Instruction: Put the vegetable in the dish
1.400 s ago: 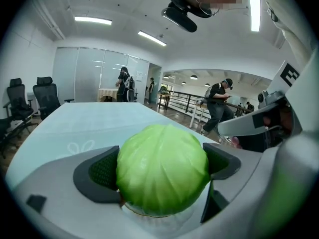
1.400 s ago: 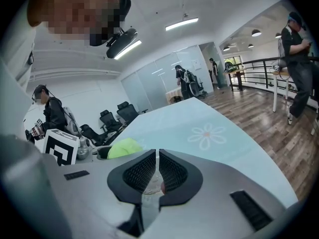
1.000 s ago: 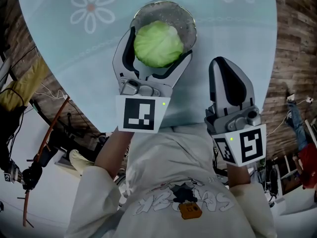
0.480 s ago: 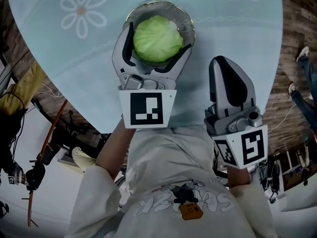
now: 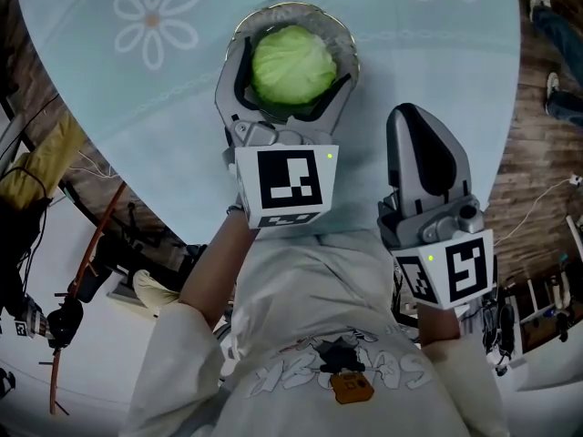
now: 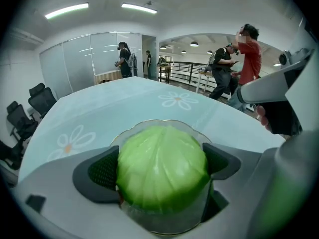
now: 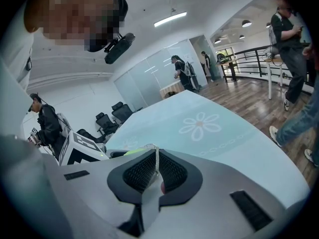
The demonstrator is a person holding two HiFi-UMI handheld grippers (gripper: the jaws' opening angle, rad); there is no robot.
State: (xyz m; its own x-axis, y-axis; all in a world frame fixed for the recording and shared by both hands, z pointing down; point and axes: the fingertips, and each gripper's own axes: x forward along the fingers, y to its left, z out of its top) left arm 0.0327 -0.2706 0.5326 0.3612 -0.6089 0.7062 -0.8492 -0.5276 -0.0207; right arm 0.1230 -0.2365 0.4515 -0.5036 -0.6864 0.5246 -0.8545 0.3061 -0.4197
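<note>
Between the fingers of the left gripper (image 5: pixel 290 73), a round, pale-green head of cabbage (image 6: pixel 162 166) is sitting pinched on both sides, the dark ribbed pads (image 6: pixel 102 172) pressing against its flanks with the jaws spread wide to its full width. The vegetable is hanging inside the scalloped, gold-edged rim of a shallow clear glass dish (image 5: pixel 293 9), which is showing beneath and beyond the fingertips; whether the cabbage is touching the glass cannot be told. Nothing else is lying in the dish. It is standing on a round table covered in a light blue cloth (image 5: pixel 437 62), close to the curved near edge that is running under the gripper bodies. To the right of those fingers, apart from the dish, the right gripper (image 7: pixel 156 169) is hovering above the cloth with its two pads closed tightly against each other and nothing between them. Past both sets of fingertips the cloth is stretching away, broken only by white daisy prints (image 5: pixel 152 21), and wooden flooring (image 5: pixel 537 107) is showing off the table's right edge.
</note>
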